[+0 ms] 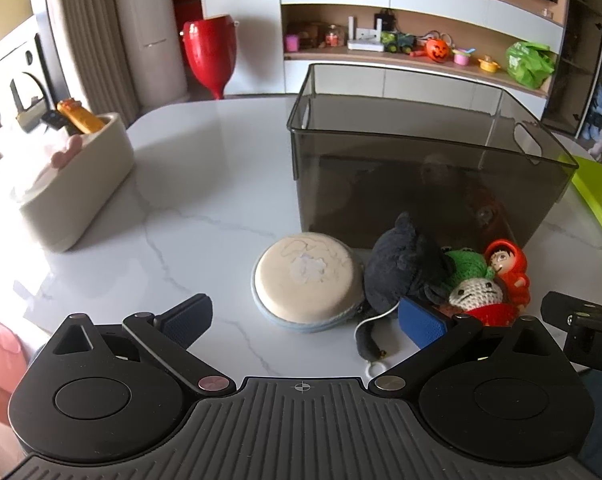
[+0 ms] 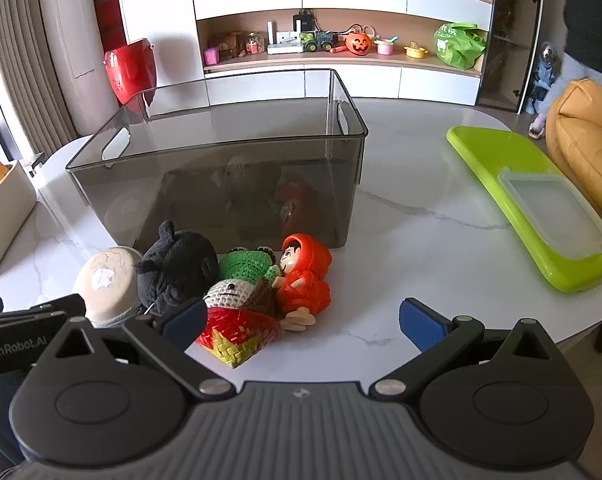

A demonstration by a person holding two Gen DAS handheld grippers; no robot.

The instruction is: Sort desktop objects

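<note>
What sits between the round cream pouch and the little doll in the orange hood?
A dark plush toy and a green crocheted toy, plain in the right wrist view.

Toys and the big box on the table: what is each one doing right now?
dark bin: upright, open top, empty.
round pouch: flat on table.
black plush: lying in the pile.
red-hooded doll: lying on its side.
left gripper: open, holding nothing.
right gripper: open, holding nothing.
</note>
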